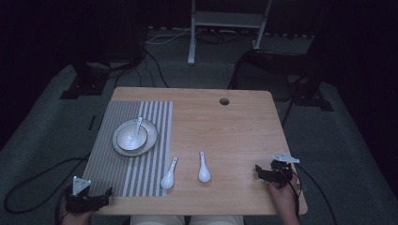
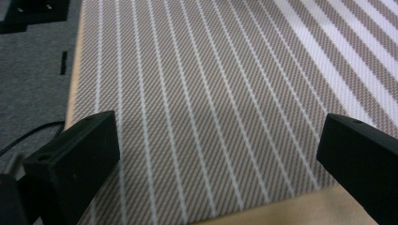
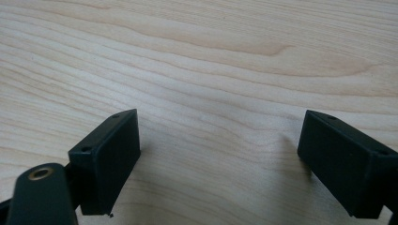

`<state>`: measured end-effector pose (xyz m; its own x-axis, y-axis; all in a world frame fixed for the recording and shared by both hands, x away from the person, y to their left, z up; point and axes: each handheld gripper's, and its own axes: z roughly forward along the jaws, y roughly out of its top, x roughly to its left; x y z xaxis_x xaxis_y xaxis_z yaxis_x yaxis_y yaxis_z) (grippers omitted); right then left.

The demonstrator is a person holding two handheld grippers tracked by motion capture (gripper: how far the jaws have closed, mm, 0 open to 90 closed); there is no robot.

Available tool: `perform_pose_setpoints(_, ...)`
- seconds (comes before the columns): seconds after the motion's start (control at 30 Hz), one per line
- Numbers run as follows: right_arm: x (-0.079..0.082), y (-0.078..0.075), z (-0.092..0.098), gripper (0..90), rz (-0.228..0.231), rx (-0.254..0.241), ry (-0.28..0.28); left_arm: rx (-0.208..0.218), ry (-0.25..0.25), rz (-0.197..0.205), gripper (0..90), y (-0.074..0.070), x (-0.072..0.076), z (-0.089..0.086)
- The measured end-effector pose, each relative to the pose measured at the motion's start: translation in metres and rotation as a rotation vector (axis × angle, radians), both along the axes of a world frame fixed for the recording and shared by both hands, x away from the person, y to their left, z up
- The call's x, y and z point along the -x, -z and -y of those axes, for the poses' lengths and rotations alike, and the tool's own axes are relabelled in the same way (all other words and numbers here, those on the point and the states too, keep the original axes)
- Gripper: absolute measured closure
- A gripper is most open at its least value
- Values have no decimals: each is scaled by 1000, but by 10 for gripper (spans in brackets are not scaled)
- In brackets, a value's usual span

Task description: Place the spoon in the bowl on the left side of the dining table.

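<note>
- Your left gripper (image 1: 89, 199) and right gripper (image 1: 272, 173) are both released and hold nothing.
- One spoon (image 1: 137, 131) already lies in the bowl (image 1: 131, 136), at 10 o'clock on the table (image 1: 234, 122).
- Two spoons, one (image 1: 170, 174) at the placemat (image 1: 112, 159) edge and one (image 1: 203, 168) on bare wood, lie at 6 o'clock, I judge not yet placed.

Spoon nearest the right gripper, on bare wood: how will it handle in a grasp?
The spoon looks like glazed white ceramic, so probably stiff, slippery between hard jaws and apt to chip if dropped. Its rounded bowl rests on smooth table, so a push would likely slide or pivot it. The thin handle probably suits a grasp better.
</note>
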<state>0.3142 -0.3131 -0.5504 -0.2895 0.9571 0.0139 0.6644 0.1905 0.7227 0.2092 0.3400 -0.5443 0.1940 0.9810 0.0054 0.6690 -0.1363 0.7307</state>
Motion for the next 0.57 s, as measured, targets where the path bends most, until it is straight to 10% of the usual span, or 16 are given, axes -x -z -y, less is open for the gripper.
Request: perform_pose_setpoints(0.57, 0, 0, 0, 127, -1, -1, 9, -71, -39, 21, 0, 1, 7, -3)
